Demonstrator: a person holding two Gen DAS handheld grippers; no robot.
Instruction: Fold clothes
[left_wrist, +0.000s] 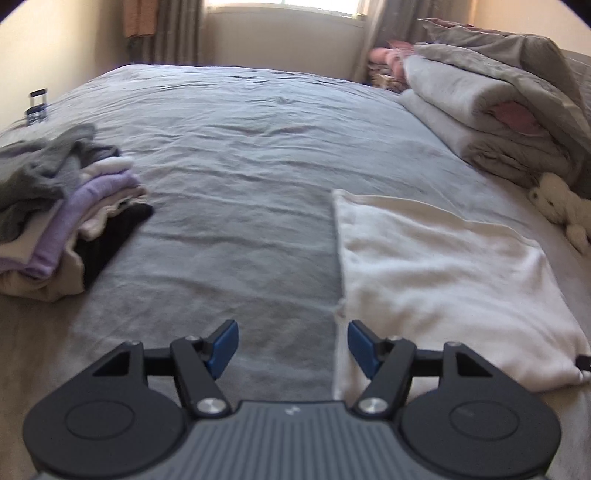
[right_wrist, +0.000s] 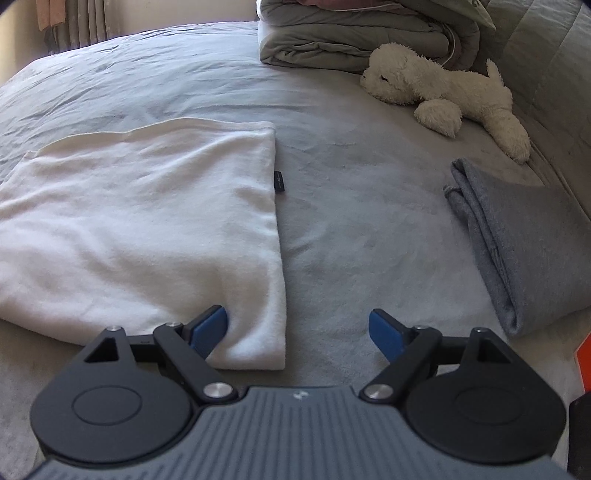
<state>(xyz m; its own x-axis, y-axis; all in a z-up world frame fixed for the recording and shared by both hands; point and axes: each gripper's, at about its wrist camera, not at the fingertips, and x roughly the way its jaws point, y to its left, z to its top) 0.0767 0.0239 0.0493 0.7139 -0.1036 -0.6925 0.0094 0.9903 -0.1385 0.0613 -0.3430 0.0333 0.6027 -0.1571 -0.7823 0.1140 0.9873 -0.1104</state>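
Note:
A folded white garment (left_wrist: 443, 280) lies flat on the grey bedspread (left_wrist: 240, 155); it also shows in the right wrist view (right_wrist: 140, 221), with a small dark tag (right_wrist: 279, 181) at its right edge. My left gripper (left_wrist: 291, 347) is open and empty, at the garment's near left corner. My right gripper (right_wrist: 299, 336) is open and empty at the garment's near right corner, its left pad (right_wrist: 210, 328) touching the cloth. A folded grey garment (right_wrist: 524, 236) lies to the right.
A pile of mixed clothes (left_wrist: 62, 210) sits at the left of the bed. Folded blankets (left_wrist: 498, 107) are stacked at the head. A white plush toy (right_wrist: 447, 88) lies beside them. The bed (right_wrist: 351, 155) runs to a window wall.

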